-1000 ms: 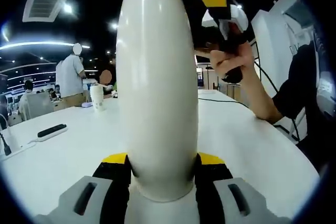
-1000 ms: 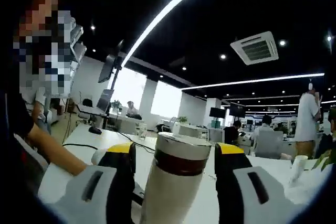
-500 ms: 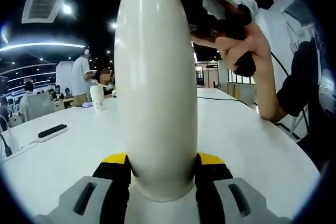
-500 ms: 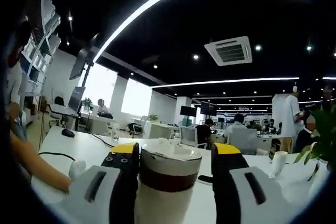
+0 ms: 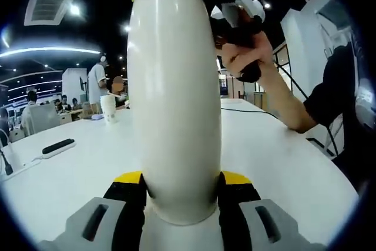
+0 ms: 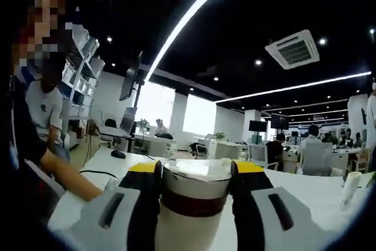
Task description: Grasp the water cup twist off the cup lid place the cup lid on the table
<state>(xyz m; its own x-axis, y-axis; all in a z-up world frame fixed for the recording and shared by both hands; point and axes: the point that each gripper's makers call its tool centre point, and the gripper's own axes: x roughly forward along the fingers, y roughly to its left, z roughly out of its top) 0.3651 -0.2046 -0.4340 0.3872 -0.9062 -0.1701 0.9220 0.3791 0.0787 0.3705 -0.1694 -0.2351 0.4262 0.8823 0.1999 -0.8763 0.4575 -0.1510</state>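
Cup [image 5: 175, 104], tall and cream-white, upright on white table [image 5: 282, 163], pinned low down between yellow-tipped jaws of left gripper [image 5: 179, 186], closed tight on its base. Up top, in right gripper view, right gripper [image 6: 195, 171] clamped on lid [image 6: 195, 176], steel cap above dark band, jaws touching both sides. Same gripper seen at upper right of left view, held in hand [image 5: 249, 57]. Step in hand, by the look of it: twisting lid off. Lid apparently not yet free. Next move likely calls for more turning with base held fast, then lifting lid clear and setting it on table. Contents of cup: cannot tell. 1 paper cup [image 5: 108, 109] far left on table.
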